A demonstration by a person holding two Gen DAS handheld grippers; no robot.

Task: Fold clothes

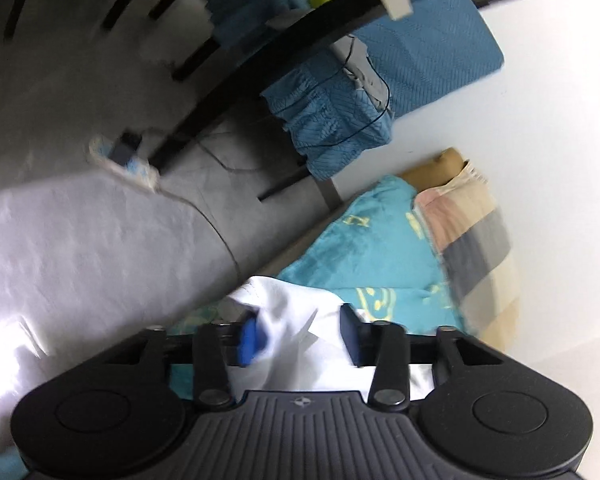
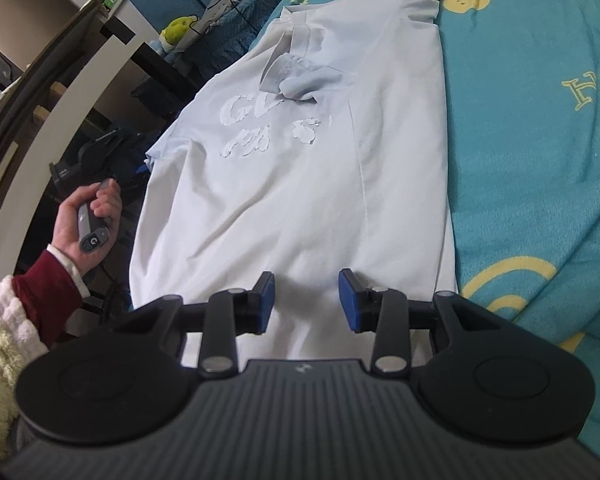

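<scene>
A white T-shirt with a white chest print lies flat on the teal bedsheet, collar at the far end. One sleeve is folded over onto its chest. My right gripper hovers open over the near hem, blue pads apart, nothing pinched. A person's hand holds the left gripper's handle beside the shirt's left edge. In the blurred left wrist view my left gripper stands open with a bunched edge of the white shirt between its fingers.
Off the bed's left side are a grey floor, a power strip with cables, a black table frame and blue covered seats. A patchwork pillow lies against the white wall. A white shelf frame stands left of the bed.
</scene>
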